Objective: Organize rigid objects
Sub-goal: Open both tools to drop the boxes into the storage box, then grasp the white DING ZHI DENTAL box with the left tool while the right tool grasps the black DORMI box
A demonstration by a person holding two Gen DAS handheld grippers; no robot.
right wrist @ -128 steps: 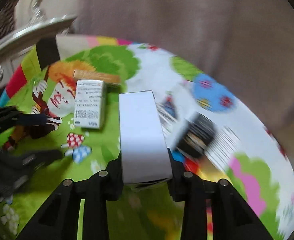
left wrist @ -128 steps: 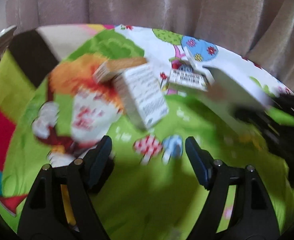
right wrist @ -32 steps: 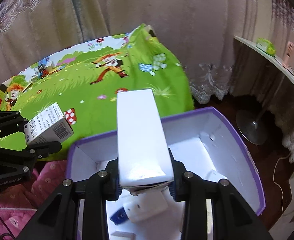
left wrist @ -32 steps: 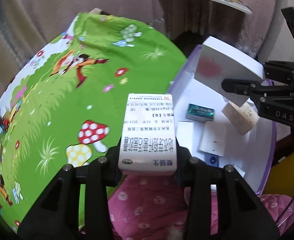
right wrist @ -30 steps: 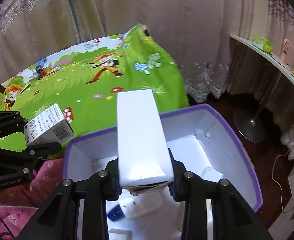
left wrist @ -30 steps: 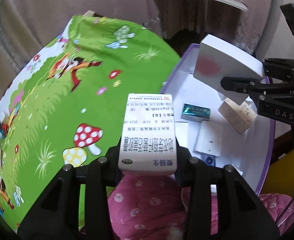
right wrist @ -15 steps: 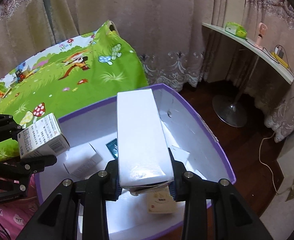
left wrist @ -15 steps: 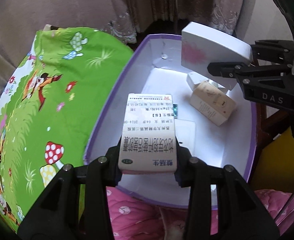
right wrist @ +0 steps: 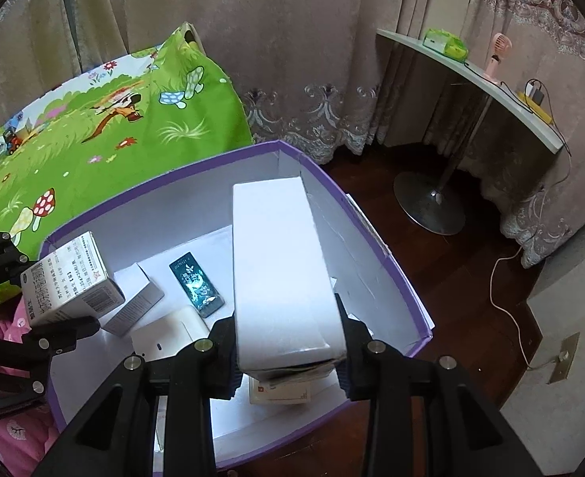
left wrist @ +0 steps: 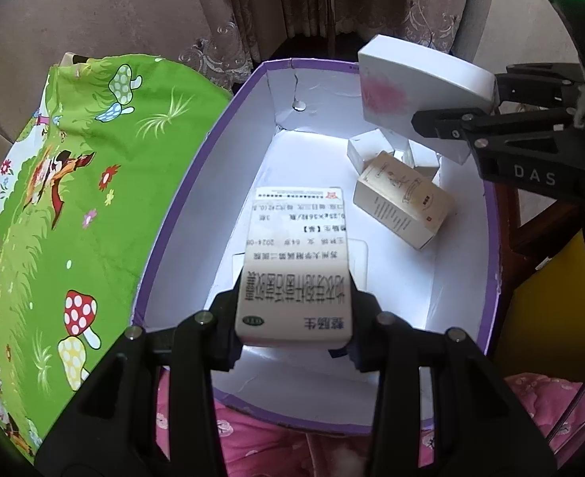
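My left gripper [left wrist: 292,330] is shut on a white medicine box with black print [left wrist: 296,266], held over the near left part of a purple-rimmed white storage box [left wrist: 197,167]. From the right wrist view that medicine box [right wrist: 69,278] shows at the left, above the storage box [right wrist: 372,234]. My right gripper [right wrist: 288,357] is shut on a plain white carton [right wrist: 280,270], which hangs over the storage box's right side. The same white carton [left wrist: 419,91], marked with a pink smudge, appears at the upper right in the left wrist view.
Inside the storage box lie a beige carton [left wrist: 403,202], small white boxes [left wrist: 372,147], a dark teal packet [right wrist: 197,284] and a flat white device [right wrist: 169,338]. A green cartoon sheet [left wrist: 69,206] spreads to the left, pink bedding [left wrist: 260,437] lies near me, and curtains and a shelf [right wrist: 471,79] stand behind.
Both grippers have carried their boxes from above the green sheet and box edge to over the inside of the storage box, a little lower. Each grip is unchanged.
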